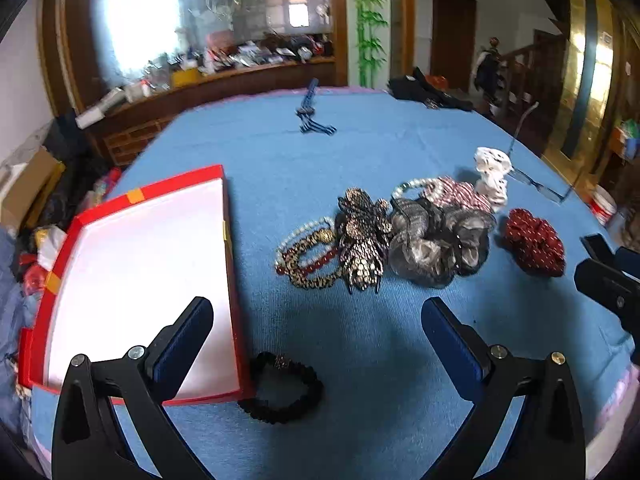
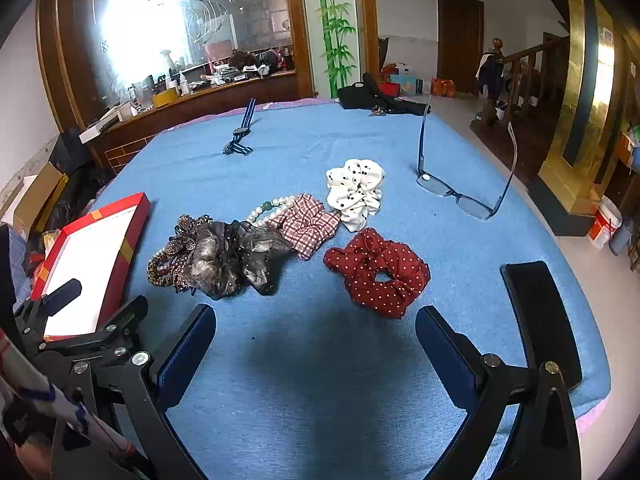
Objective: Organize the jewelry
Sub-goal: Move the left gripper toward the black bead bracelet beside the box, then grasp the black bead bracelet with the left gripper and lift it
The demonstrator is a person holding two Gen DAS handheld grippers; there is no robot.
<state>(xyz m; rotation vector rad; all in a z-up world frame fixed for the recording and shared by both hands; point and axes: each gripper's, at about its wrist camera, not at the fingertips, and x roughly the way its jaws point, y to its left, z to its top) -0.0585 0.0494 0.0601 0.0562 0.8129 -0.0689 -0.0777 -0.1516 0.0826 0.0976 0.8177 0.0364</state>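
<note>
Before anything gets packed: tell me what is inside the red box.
The red box shows only a plain white lining; no jewelry lies in it. The left tool, open, covers part of its near end, so that patch cannot be checked.

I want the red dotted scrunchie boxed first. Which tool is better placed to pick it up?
Right. The right tool hangs open with the red dotted scrunchie just ahead of its fingers. The left tool, also open, sits nearer the red box.
</note>
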